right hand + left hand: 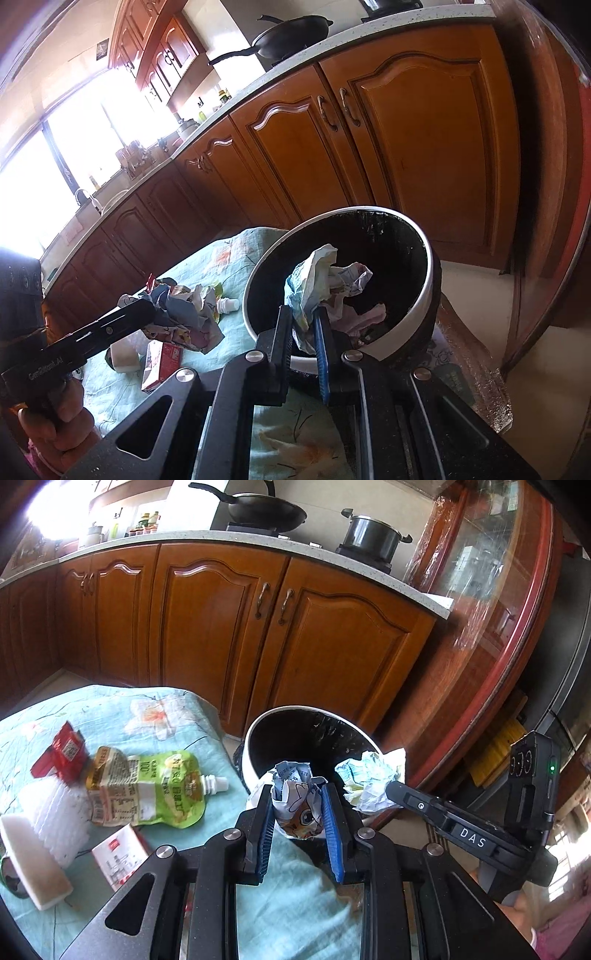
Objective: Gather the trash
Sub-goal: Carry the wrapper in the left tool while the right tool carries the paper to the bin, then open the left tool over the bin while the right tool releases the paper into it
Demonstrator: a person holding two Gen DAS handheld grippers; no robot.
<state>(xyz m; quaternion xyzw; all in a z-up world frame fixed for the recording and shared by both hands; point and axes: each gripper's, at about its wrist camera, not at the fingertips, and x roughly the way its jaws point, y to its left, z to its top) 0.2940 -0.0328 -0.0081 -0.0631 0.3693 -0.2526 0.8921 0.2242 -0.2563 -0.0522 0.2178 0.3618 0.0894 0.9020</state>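
Note:
My left gripper (297, 801) is shut on a crumpled cartoon-printed wrapper (295, 801) and holds it at the near rim of the white trash bin (258, 731), which has a black liner. My right gripper (304, 317) is shut on a crumpled white-and-blue paper (314, 280) and holds it over the bin's mouth (424, 240). Each gripper shows in the other's view: the right one with its paper (369, 779), the left one with its wrapper (181, 314). Some crumpled trash (365, 317) lies inside the bin.
On the floral teal tablecloth (166, 709) lie a green spouted pouch (155, 786), a red packet (62, 753), a white foam block (33, 864), a ribbed white cup (55, 812) and a small red-and-white box (118, 856). Wooden kitchen cabinets (221, 620) stand behind.

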